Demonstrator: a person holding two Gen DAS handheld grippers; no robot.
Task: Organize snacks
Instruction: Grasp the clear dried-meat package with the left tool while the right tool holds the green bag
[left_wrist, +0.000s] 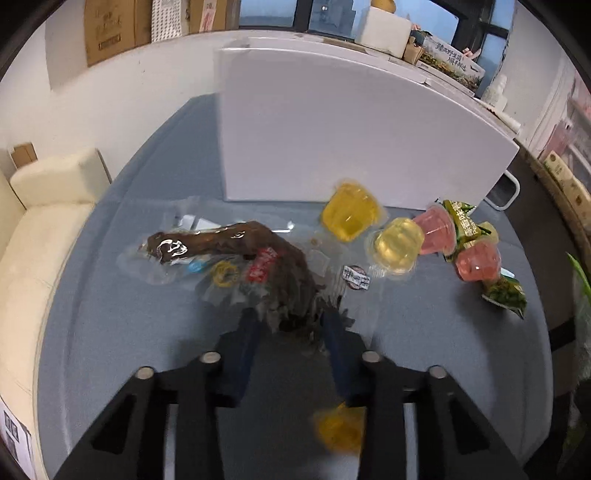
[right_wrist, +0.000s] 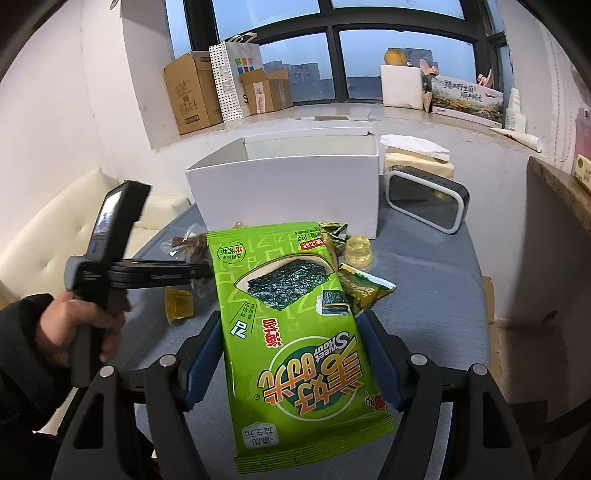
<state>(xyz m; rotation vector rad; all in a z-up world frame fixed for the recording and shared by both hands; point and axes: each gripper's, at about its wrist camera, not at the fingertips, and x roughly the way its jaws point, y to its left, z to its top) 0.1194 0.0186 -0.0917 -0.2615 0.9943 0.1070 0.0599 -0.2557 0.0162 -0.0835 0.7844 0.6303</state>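
Right tongs (right_wrist: 288, 332) grip seaweed pack (right_wrist: 291, 332); left tongs (left_wrist: 291, 325) clamp meat pouch (left_wrist: 236, 258).

light: dim daylight via window (right_wrist: 332, 55); soft shadows | fisheye-bent edges; near jelly cup (left_wrist: 338, 428) blurred

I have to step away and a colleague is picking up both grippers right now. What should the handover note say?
Right gripper: shut on the green seaweed snack bag, lifted over the table in front of the white box.
Left gripper: fingers either side of the vacuum-packed brown meat snack on the blue tablecloth; whether it is gripped is unclear.
On the table: two yellow jelly cups, two pink jelly cups, small green packets, and another yellow jelly cup near the left gripper.
Done: can't see anything inside the box.
Left: box the seaweed bag, meat snack, jellies, packets.
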